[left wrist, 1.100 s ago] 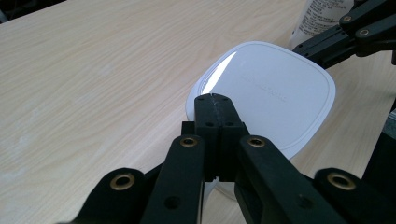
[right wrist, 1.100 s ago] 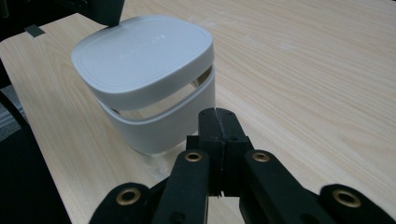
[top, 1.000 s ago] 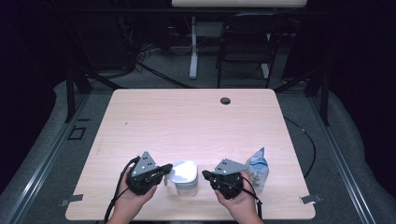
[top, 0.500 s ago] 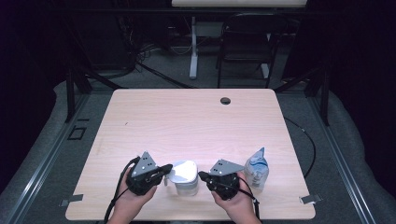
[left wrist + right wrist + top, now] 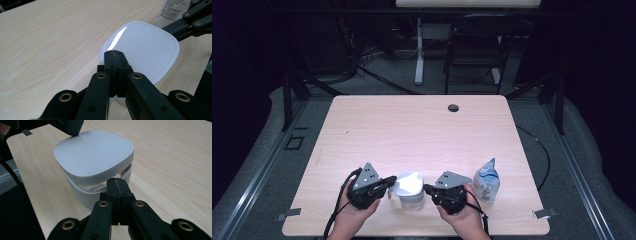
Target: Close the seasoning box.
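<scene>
A white squarish container (image 5: 412,201) stands near the table's front edge, its white lid (image 5: 408,182) lying on it at a tilt. In the right gripper view the lid (image 5: 92,152) is lifted off the container wall (image 5: 85,195) on the near side, and a gap shows. My left gripper (image 5: 114,52) is shut, its tips resting at the lid's (image 5: 147,47) left edge. My right gripper (image 5: 118,180) is shut too, its tips at the container's rim just under the raised lid edge. Both grippers, left (image 5: 390,181) and right (image 5: 428,189), flank the container.
A clear plastic bottle (image 5: 486,181) with a label stands just right of my right hand. The wooden table (image 5: 422,130) has a round cable hole (image 5: 453,107) at its far edge. A chair (image 5: 472,45) and a desk leg stand beyond the table.
</scene>
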The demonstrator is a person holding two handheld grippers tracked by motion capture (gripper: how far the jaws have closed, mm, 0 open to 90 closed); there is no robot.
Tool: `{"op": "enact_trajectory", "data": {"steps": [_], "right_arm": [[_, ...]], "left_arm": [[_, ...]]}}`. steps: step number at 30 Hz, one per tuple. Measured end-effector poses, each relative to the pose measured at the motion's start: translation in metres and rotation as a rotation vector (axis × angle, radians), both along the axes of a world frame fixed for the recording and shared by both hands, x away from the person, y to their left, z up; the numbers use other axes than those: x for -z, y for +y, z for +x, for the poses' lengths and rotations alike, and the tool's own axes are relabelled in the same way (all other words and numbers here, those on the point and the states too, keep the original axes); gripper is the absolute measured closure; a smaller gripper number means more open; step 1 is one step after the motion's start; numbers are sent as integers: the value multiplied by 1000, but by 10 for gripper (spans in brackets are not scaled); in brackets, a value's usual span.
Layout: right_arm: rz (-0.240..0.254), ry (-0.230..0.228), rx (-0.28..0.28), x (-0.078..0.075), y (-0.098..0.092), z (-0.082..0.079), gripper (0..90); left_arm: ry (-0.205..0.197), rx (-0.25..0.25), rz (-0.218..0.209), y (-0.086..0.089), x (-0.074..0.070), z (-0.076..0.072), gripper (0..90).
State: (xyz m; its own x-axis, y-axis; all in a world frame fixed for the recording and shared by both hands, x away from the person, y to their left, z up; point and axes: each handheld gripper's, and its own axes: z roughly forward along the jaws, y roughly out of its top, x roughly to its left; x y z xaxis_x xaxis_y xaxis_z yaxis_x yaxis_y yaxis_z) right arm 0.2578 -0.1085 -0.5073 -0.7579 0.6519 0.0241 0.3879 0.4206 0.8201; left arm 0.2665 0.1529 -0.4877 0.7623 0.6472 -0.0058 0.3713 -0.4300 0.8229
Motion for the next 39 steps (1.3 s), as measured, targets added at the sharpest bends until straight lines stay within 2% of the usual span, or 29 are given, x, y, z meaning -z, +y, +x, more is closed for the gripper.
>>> {"op": "enact_trajectory", "data": {"steps": [8, 12, 17, 21, 28, 33, 39], "right_arm": [[2, 2, 1, 0, 0, 0, 900], [2, 3, -4, -2, 1, 0, 900], [-2, 0, -7, -4, 1, 0, 900], [-3, -2, -8, -6, 2, -1, 900], [1, -7, -14, -12, 2, -1, 900], [-7, -7, -20, -15, 4, -1, 900], [-11, -10, -22, -18, 5, -1, 900]], "left_arm": [[7, 1, 0, 2, 0, 0, 900], [10, -14, -18, 9, -2, 0, 900], [18, -38, -50, 20, -4, -1, 853], [16, -46, -55, 25, -3, -1, 828], [22, -53, -75, 33, 0, -4, 703], [23, -55, -71, 37, 4, -5, 624], [23, -50, -50, 42, 10, -8, 590]]}}
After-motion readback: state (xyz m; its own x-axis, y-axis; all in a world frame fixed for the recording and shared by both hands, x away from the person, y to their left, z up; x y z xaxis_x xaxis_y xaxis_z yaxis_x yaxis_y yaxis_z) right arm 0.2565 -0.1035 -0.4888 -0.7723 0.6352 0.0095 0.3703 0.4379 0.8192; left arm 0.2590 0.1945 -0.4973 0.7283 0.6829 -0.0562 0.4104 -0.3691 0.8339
